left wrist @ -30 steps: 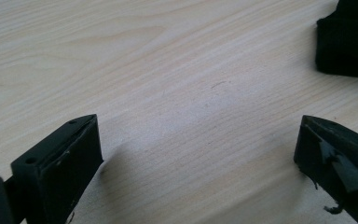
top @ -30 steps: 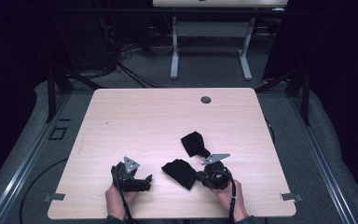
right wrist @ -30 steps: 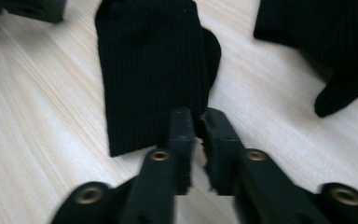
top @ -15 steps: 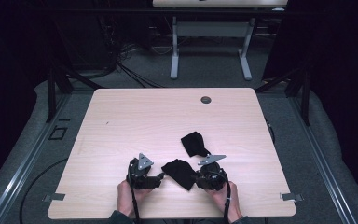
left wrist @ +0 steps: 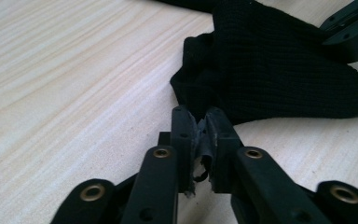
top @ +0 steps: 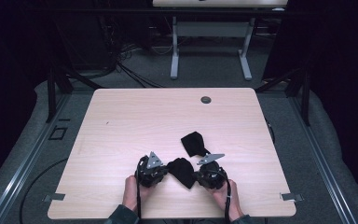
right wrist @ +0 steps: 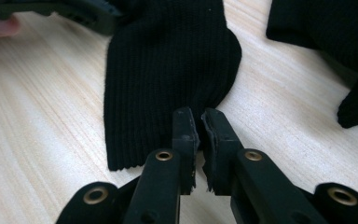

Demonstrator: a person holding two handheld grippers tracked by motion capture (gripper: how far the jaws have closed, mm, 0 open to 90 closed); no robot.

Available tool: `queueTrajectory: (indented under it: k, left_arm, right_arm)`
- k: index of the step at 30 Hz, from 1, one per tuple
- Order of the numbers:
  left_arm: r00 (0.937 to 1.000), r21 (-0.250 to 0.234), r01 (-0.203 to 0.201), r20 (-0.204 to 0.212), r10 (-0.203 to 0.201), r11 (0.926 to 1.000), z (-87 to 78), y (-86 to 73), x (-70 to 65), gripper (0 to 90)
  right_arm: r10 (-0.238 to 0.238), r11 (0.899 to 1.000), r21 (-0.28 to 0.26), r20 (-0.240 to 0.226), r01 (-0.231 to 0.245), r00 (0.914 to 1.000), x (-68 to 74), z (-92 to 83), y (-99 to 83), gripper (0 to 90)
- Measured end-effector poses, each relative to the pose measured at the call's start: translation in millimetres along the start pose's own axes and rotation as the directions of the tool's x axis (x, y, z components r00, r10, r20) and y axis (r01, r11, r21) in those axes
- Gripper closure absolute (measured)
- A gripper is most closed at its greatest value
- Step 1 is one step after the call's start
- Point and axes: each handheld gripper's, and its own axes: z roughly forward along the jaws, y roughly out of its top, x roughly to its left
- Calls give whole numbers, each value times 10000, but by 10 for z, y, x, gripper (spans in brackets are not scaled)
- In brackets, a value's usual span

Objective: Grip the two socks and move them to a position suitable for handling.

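1. Since a second ago the left gripper (top: 153, 171) has slid from about 7 o'clock on the table toward 6 o'clock, coming up against the near black sock (top: 182, 171); the right gripper (top: 208, 173) has stayed where it was.
2. Both socks have kept their places on the light wooden table (top: 121, 121).
3. In the high view the near black sock lies at about 6 o'clock on the tabletop, between the two grippers, touching both.
4. A second black sock (top: 194, 143) lies just beyond it, toward 5 o'clock of the table's middle, close to the first.
5. The left gripper's jaws have just been closing; in the left gripper view (left wrist: 200, 123) they now stand pinched together on a corner of the near black sock (left wrist: 279, 70), with a bit of fabric showing between the pads.
6. In the right gripper view the right gripper (right wrist: 199, 122) is clamped on the rounded end of the same sock (right wrist: 168, 60), whose ribbed knit stretches away toward 12 o'clock.
7. That view also shows the second black sock (right wrist: 335, 42) at 2 o'clock, lying apart on the wood.
8. A person's hands hold the grippers at the table's near edge: left hand (top: 131, 193), right hand (top: 227, 198).
9. A small round dark grommet (top: 206, 99) sits at 12 o'clock near the far edge.
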Motion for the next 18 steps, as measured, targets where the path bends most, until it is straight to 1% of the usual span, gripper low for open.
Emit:
queueTrajectory:
  k: [2, 3, 4, 6, 8, 9, 10, 11, 12, 13, 14, 15, 16, 17, 18]
  left_arm:
    - [10000, -46, 23, -44, -23, 10000, -5, -2, -1, 855]
    - [9997, -155, -41, -243, 37, 9999, -48, 0, -2, 858]
    - [9995, -280, -22, -303, 14, 9996, -78, 3, 1, 860]
    - [9989, -352, -87, -460, 71, 9993, -149, 22, 9, 861]
    - [9976, -560, -162, -681, 123, 9983, -232, 41, 11, 860]
    - [9972, -602, -193, -735, 148, 9980, -279, 52, 10, 860]
    - [9972, -602, -193, -735, 148, 9980, -279, 52, 10, 860]
    - [9943, -700, -357, -1029, 284, 9969, -377, 74, 6, 860]
    - [9943, -700, -357, -1029, 284, 9969, -377, 74, 6, 860]
    - [9901, -693, -576, -1315, 481, 9959, -481, 106, 12, 860]
    - [9901, -693, -576, -1315, 481, 9959, -481, 106, 12, 860]
    - [9859, -661, -723, -1558, 612, 9952, -617, 147, 18, 859]
    - [9859, -661, -723, -1558, 612, 9952, -617, 147, 18, 859]
    - [9799, -674, -915, -1835, 778, 9935, -769, 195, 7, 858]
    - [9783, -663, -1024, -1874, 884, 9925, -839, 223, -5, 857]
  right_arm:
    - [18, 10000, 8, 15, -18, 10000, -2, -15, 1, 843]
    - [164, 9997, -201, -5, -164, 9999, -6, -49, -1, 843]
    - [145, 9996, -245, -43, -146, 9999, -10, -61, 4, 843]
    - [143, 9994, -326, -29, -144, 9999, -2, -104, 24, 842]
    - [59, 9985, -549, -17, -60, 10000, 18, -139, 55, 842]
    - [56, 9977, -677, -57, -60, 10000, 31, -157, 72, 842]
    - [-13, 9972, -746, -85, 7, 10000, 45, -176, 93, 842]
    - [-11, 9965, -841, -79, 4, 10000, 67, -190, 115, 842]
    - [-11, 9965, -841, -79, 4, 10000, 67, -190, 115, 842]
    - [-117, 9956, -929, -203, 97, 9997, 113, -200, 179, 843]
    - [-147, 9947, -1018, -221, 124, 9996, 135, -195, 205, 843]
    - [-217, 9939, -1082, -246, 189, 9995, 159, -196, 237, 842]
    - [-263, 9935, -1116, -342, 223, 9991, 190, -205, 270, 842]
    - [-406, 9925, -1169, -363, 361, 9985, 222, -222, 303, 843]
    - [-434, 9913, -1259, -359, 386, 9984, 256, -240, 330, 843]
